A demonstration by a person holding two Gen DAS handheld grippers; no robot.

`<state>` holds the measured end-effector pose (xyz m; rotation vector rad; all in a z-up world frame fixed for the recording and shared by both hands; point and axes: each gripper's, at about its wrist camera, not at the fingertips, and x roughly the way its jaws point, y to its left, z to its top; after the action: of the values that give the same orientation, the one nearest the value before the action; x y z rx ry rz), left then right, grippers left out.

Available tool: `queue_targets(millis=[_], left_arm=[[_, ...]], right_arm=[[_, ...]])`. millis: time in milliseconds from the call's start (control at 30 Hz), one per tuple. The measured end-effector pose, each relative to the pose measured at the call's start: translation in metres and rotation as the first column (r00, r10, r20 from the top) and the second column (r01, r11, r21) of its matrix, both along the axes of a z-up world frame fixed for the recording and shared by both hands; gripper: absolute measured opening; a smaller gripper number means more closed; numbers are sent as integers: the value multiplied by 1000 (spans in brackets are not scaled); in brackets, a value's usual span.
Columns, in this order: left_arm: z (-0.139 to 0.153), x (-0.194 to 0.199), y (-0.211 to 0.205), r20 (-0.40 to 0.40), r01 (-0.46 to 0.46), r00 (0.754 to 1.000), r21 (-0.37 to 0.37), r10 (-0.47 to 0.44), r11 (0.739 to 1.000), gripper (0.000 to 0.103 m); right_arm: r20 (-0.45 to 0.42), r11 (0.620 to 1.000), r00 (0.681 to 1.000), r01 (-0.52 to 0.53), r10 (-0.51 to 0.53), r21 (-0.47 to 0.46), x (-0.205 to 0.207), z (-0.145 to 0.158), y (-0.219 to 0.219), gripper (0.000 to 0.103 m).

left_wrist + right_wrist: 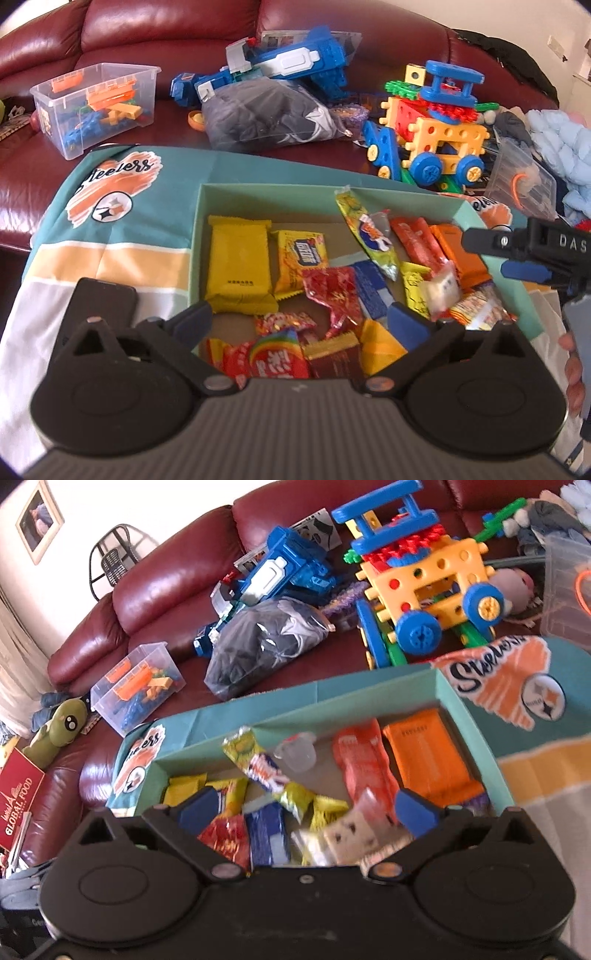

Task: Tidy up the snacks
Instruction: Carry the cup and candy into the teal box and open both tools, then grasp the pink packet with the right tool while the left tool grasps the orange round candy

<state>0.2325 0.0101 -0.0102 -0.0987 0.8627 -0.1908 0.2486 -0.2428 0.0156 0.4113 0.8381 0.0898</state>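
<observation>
Fingers (408, 325) spread, snacks (317, 280) jumbled, colourful

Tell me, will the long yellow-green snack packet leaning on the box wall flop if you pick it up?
Probably: the yellow-green snack packet looks thin and crinkly, so it may bend. Likely light. Its shiny wrapper could slip.

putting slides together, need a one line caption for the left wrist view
Open left gripper hovers over a teal box of mixed snack packets, toys on the red sofa behind.
</observation>
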Motion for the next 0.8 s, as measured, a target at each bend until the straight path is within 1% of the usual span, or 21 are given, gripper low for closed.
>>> queue_targets(millis=[267, 433, 600, 700, 800], left_arm=[[19, -40, -8, 18, 28, 999, -12, -28, 1000, 103], [22, -71, -7, 16, 40, 999, -20, -40, 999, 103], [8, -103, -5, -15, 48, 999, -7, -49, 999, 103], [-6, -120, -5, -49, 61, 997, 2, -60, 998, 103], [-21, -133, -6, -82, 76, 994, 13, -75, 997, 103]], right_arm=[[-7, 1000, 1000, 18, -18, 7, -54, 18, 0, 103], [-17, 1000, 1000, 11, -11, 3, -91, 28, 3, 103], [-54, 1000, 998, 12, -12, 3, -135, 25, 1, 103], [-96, 999, 995, 33, -30, 26, -163, 13, -6, 103], [-163, 997, 985, 60, -51, 51, -190, -6, -13, 103]])
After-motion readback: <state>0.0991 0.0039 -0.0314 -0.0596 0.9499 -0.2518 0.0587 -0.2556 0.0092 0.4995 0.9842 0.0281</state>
